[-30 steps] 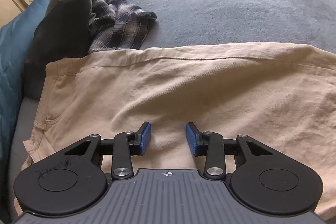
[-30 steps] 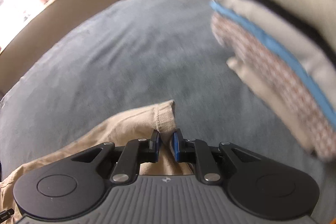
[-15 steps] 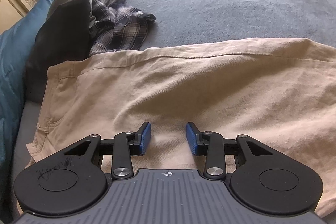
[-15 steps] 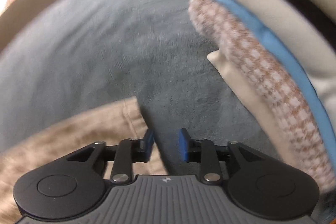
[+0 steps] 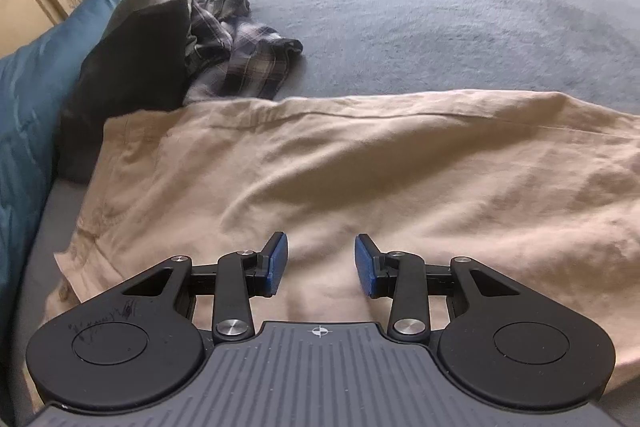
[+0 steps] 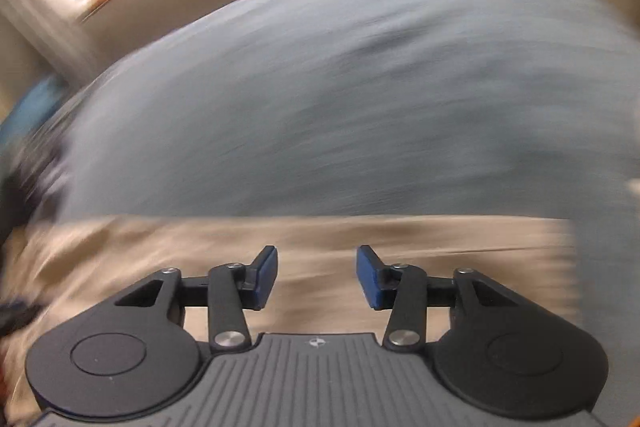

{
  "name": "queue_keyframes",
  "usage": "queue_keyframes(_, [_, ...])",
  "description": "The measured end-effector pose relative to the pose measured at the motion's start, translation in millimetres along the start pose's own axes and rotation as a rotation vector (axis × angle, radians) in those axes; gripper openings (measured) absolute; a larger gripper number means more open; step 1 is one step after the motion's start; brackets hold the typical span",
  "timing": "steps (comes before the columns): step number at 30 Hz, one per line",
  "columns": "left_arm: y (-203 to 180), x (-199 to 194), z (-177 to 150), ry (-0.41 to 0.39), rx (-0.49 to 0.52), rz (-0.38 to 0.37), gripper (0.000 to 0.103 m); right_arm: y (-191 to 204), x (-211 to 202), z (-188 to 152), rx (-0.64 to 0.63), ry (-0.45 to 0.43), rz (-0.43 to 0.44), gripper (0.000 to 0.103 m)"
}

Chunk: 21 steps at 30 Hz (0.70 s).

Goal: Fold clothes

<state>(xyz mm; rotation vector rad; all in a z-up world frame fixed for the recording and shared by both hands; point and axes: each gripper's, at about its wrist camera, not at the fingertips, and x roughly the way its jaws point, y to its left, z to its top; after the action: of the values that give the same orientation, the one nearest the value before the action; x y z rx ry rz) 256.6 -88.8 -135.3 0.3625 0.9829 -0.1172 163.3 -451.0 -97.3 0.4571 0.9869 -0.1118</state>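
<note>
Barely begun — tan trousers (image 5: pixel 360 167) lie spread flat, unfolded.
Left gripper (image 5: pixel 321 263) and right gripper (image 6: pixel 317 275) hover over them — jaws wide apart, holding nothing.

Tan trousers (image 5: pixel 360 179) lie on a grey-blue bed (image 5: pixel 440 19). A plaid shirt (image 5: pixel 248 63) — dark and pale checks; a teal pillow (image 5: pixel 28 99). Tongs' pads (image 5: pixel 276 263) are blue, likely ribbed.

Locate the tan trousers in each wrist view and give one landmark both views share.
Left wrist: the tan trousers spread across the middle and lower frame, under the open left gripper.
Right wrist: a blurred tan band across the lower frame, behind the open right gripper.
Shared landmark: the grey-blue bed cover beyond the trousers' far edge.
</note>
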Motion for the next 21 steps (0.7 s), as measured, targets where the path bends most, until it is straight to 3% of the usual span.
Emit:
queue_keyframes(4, [2.2,-4.7,-14.7,0.023,-0.02,-0.034,0.037,109.3,48.2,4.3,-0.198,0.037,0.16,0.045])
queue_keyframes(9, [5.6,1.5,-34.5,0.046,-0.025,-0.08,0.037,197.4,91.1,28.2,-0.31,0.036,0.251,0.046])
queue_keyframes(13, [11.3,6.6,-39.6,0.035,-0.057,-0.116,0.037,227.7,138.7,57.5,-0.291,0.096,0.308,0.052])
queue_keyframes(17, [18.0,9.6,-40.6,0.035,-0.09,-0.154,0.037,254.0,179.7,66.9,-0.383,0.175,0.306,0.054])
queue_keyframes(21, [25.9,12.4,-43.7,0.023,-0.113,-0.2,0.037,288.3,194.0,68.8,-0.504,0.207,0.337,0.054])
